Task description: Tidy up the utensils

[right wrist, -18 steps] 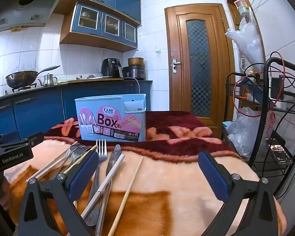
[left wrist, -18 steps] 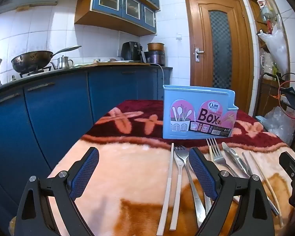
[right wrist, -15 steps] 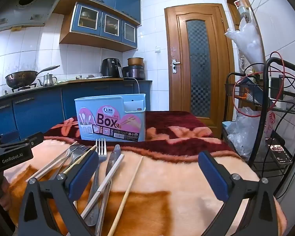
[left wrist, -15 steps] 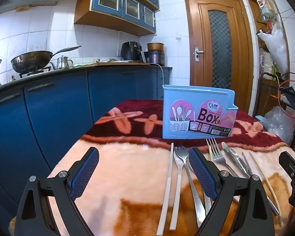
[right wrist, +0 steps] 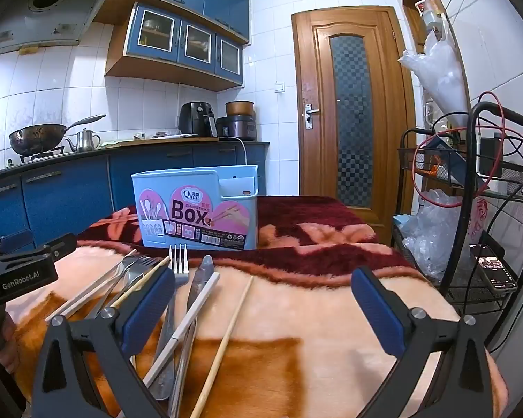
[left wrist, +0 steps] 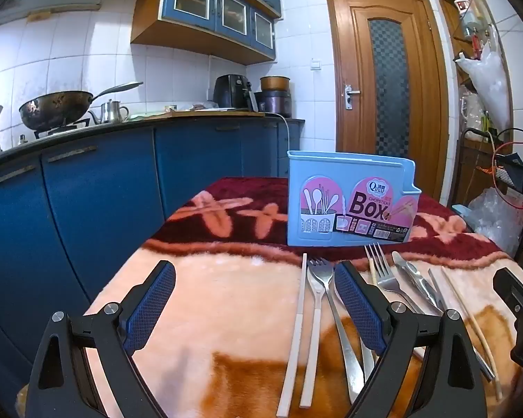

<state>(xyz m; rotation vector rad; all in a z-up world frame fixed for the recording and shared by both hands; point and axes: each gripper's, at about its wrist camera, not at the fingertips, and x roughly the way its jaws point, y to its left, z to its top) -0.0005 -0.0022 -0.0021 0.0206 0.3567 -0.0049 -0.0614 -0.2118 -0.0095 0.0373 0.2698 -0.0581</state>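
**Both grippers spread wide and empty above the laid-out cutlery**

The left gripper point(left wrist: 254, 296) hovers over the plush orange-and-maroon blanket point(left wrist: 226, 296) with its blue-padded jaws as far apart as they go. Nothing sits between the pads and they touch nothing; only bare blanket shows in the gap. Just beside its right finger lie a pair of pale chopsticks point(left wrist: 298, 317) and a metal fork point(left wrist: 326, 292), side by side and pointing toward the box.

The right gripper point(right wrist: 261, 299) is likewise spread wide, gripping nothing. In its view a single wooden chopstick point(right wrist: 226, 341) lies on the blanket in the gap between the fingers, nearer the left one, untouched by either pad. The left finger point(right wrist: 150, 313) stands in front of a cluster of utensils: a second fork point(right wrist: 177, 264) with its tines toward the box, a butter knife point(right wrist: 200, 278), and a white chopstick point(right wrist: 191, 317) lying across the knife. Whether the finger touches any of them cannot be told.

The light-blue chopsticks box point(left wrist: 350, 202), upright with a pink label, stands on the maroon band of the blanket just beyond the tips of the cutlery. All the utensils in view lie on the blanket outside it
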